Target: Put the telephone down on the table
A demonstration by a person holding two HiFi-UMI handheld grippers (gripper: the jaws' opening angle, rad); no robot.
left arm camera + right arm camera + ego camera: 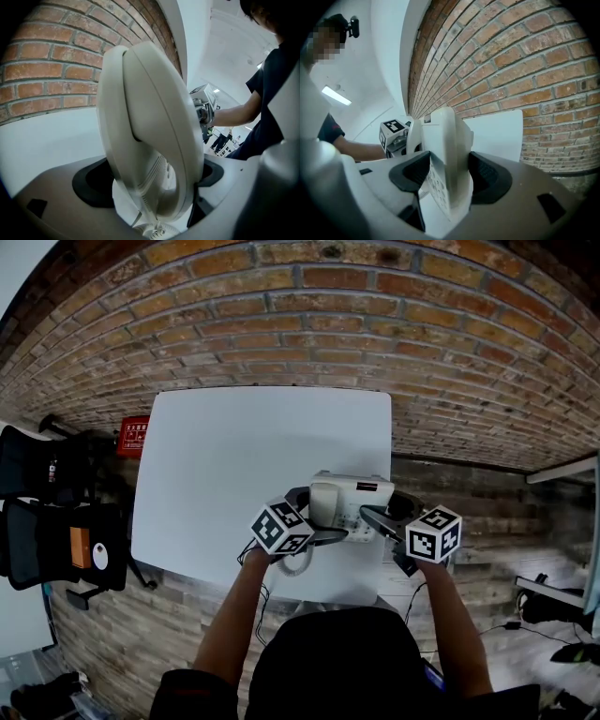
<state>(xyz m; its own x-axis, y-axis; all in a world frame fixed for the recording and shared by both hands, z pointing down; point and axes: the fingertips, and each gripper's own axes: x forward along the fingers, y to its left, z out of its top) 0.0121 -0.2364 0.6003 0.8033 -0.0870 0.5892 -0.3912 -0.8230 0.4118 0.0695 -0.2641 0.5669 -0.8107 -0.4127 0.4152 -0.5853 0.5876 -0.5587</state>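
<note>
Handset (150, 122) pinched in left claw (152, 183) | telephone base (446, 150) pinched in right claw (446, 180) | both at table (225, 456) near edge

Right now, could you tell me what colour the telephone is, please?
The telephone is off-white; it shows best in the head view.
</note>
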